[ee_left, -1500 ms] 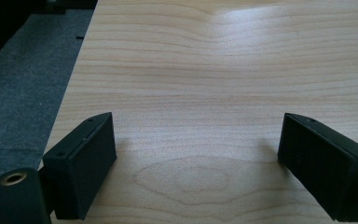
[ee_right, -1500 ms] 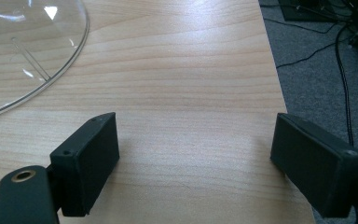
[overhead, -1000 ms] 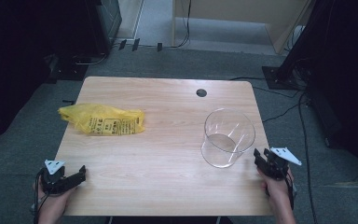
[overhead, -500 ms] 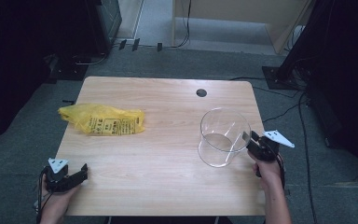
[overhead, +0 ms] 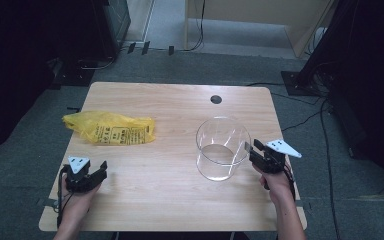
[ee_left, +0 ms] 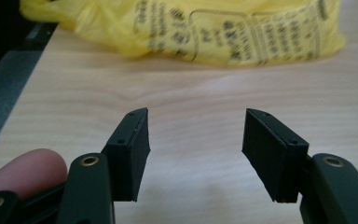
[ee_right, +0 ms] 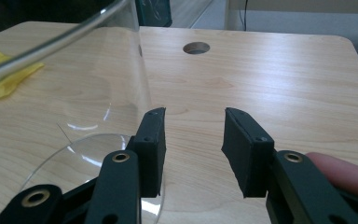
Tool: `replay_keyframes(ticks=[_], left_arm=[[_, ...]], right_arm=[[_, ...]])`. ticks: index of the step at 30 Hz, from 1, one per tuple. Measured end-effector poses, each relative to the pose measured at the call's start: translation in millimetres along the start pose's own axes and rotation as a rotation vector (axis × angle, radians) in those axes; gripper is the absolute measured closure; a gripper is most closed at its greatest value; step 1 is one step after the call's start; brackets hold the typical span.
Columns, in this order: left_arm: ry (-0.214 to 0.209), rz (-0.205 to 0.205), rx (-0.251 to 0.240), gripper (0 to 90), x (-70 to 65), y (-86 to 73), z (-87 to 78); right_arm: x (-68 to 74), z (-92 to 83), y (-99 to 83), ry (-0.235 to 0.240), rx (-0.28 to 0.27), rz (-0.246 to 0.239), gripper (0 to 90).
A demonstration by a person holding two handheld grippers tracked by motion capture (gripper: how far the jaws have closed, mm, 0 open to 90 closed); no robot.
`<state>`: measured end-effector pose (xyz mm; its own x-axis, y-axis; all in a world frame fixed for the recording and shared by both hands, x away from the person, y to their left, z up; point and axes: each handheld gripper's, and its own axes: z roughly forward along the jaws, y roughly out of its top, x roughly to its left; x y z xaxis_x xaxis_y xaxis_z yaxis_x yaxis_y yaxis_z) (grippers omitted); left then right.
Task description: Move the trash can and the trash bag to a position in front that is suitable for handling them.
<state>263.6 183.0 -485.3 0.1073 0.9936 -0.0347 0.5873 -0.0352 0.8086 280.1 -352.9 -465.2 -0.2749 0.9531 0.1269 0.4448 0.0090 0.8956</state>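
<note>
At the counter's near left corner, the left gripper point(overhead: 100, 170) has its jaws apart with only bare wood between them; they have just been closing. Ahead of it, well apart, lies the crumpled yellow plastic bag with black print point(overhead: 109, 128). Further right stands the clear round plastic container point(overhead: 223, 147) on the light wooden counter point(overhead: 175, 200). The right gripper point(overhead: 250, 148) sits just beside the container's right wall, jaws half apart and holding nothing, one jaw next to the transparent wall. A round cable hole point(overhead: 216, 99) lies beyond.
</note>
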Motion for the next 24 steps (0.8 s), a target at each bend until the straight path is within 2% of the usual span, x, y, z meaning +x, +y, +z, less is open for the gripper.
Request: replay_keyframes(ticks=[1,3,5,8,11,16,19,24], left_arm=[[0.000,0.000,0.000,42.1,0.0,0.0,0.0],[-0.030,0.000,-0.018,43.1,-12.3,7.4,4.9],[-0.040,0.012,-0.022,44.6,-20.2,11.9,8.6],[-0.068,0.004,-0.033,47.5,-28.6,17.8,13.5],[-0.089,-0.009,-0.047,49.2,-36.5,21.8,16.8],[-0.122,0.003,-0.063,49.7,-46.1,25.2,20.5],[-0.131,-0.005,-0.066,49.9,-48.2,26.1,21.7],[-0.157,0.010,-0.072,49.9,-53.7,26.6,22.7]], right_arm=[[2.0,0.7,0.2,0.002,0.002,0.003,60.2],[6.0,2.0,0.2,0.010,0.003,0.003,60.2],[10.3,3.0,0.1,0.018,0.005,-0.001,60.1],[16.7,3.7,-0.6,0.016,-0.004,-0.026,59.9],[20.7,3.6,-0.5,0.024,-0.003,-0.030,59.9],[27.6,1.6,0.6,0.038,-0.008,-0.028,59.7],[30.3,1.0,0.7,0.042,-0.012,-0.033,59.5],[37.9,-1.0,0.8,0.050,-0.020,-0.031,59.6]])
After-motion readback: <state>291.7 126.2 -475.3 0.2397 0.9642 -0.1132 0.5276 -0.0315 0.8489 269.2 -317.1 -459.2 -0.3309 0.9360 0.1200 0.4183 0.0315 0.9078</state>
